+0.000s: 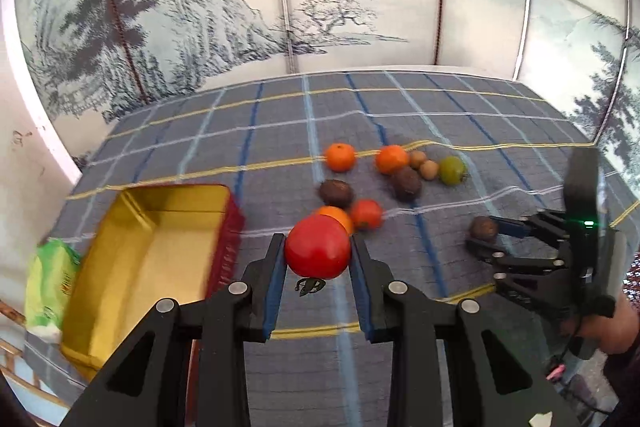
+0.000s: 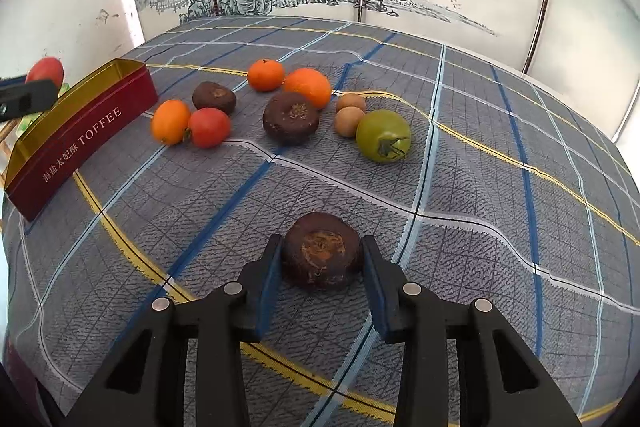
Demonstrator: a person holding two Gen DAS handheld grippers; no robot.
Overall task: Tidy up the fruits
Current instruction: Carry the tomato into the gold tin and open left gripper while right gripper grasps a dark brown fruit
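Left gripper [image 1: 318,255] clamped on round red tomato [image 1: 318,247], lifted clear of checked cloth [image 1: 400,115]. Open red-and-gold toffee tin [image 1: 160,255] lies left of it, near. Right gripper [image 2: 322,259] clamped on dark brown wrinkled fruit [image 2: 322,251], resting on cloth, tin well apart.

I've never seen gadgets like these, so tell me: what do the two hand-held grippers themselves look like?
Each gripper, left and right, is matte black plastic: two angular fingers with triangular cut-outs, silver round pivot pins, and flat blue pads on the inner faces. Seen from the left wrist camera, the right gripper's body carries a small green light and a dark cable below. A patterned sleeve shows at the edge.
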